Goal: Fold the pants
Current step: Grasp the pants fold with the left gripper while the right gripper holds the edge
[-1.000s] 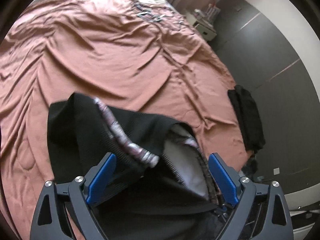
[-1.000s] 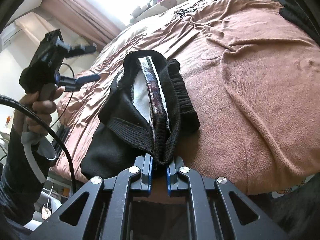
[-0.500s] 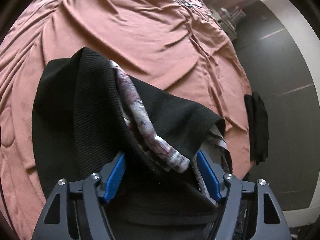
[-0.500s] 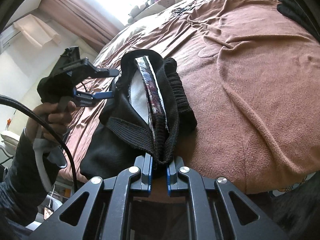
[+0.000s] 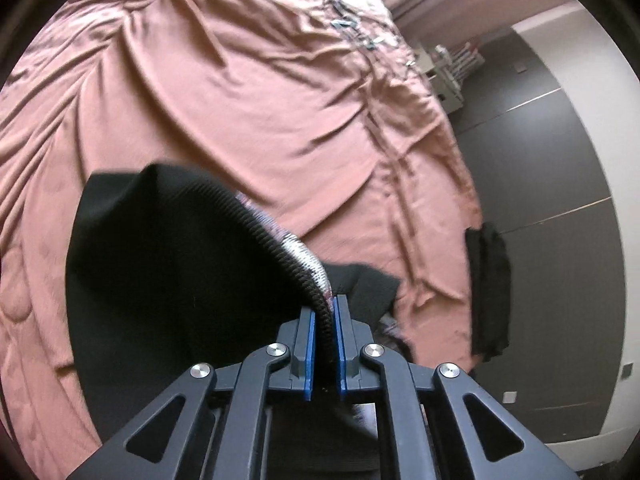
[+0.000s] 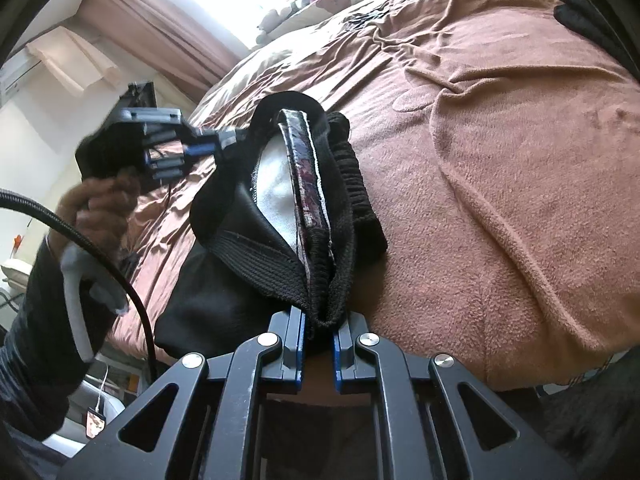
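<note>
Left wrist: left hand-held gripper (image 5: 324, 312) just closed on pants (image 5: 180, 280) waistband.

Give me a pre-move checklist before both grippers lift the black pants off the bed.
1. Left gripper shut on the waistband, having just closed: ok.
2. Right gripper shut on the waistband's other end: ok.
3. Both grips on the same pants: ok, the right wrist view shows the left gripper at the far end of the waistband.
4. How many fabric layers each grip has caught: cannot tell.
5. Legs of the pants lying flat and untwisted: cannot tell, they are out of sight.
6. Bedspread smooth for the fold: not ok, it is wrinkled.
</note>
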A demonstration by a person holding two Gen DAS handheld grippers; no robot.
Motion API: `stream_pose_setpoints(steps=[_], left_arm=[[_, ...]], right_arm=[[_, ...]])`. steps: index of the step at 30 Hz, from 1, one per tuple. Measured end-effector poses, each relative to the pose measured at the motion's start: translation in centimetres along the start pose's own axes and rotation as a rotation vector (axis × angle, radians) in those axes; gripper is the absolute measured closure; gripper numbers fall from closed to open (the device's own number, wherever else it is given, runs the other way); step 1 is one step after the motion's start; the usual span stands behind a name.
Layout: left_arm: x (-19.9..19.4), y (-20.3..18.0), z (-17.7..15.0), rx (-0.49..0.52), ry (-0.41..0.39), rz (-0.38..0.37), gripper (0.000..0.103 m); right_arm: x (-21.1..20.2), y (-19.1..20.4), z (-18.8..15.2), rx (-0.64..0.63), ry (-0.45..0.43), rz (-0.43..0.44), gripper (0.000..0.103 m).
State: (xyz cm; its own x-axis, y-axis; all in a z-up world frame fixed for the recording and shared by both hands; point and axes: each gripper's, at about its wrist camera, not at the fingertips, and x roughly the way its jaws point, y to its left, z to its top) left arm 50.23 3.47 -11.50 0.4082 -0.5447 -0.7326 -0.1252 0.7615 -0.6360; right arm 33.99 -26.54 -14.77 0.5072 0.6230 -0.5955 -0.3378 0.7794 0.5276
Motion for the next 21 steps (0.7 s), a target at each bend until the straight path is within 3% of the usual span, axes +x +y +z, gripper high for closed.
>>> stream_pose_setpoints(steps=[11,21], left_arm=[[0.8,0.3,6.0,-0.130,-0.043,-0.099,0.094],[4.6,2.0,9.2,-0.216,-0.035,-0.073,0.094]], right_arm=[[0.0,0.2,0.2,-0.028,0.010,0.012,0.096],[0.6,-0.3,0.2,-0.004,0.022,0.019,0.096]])
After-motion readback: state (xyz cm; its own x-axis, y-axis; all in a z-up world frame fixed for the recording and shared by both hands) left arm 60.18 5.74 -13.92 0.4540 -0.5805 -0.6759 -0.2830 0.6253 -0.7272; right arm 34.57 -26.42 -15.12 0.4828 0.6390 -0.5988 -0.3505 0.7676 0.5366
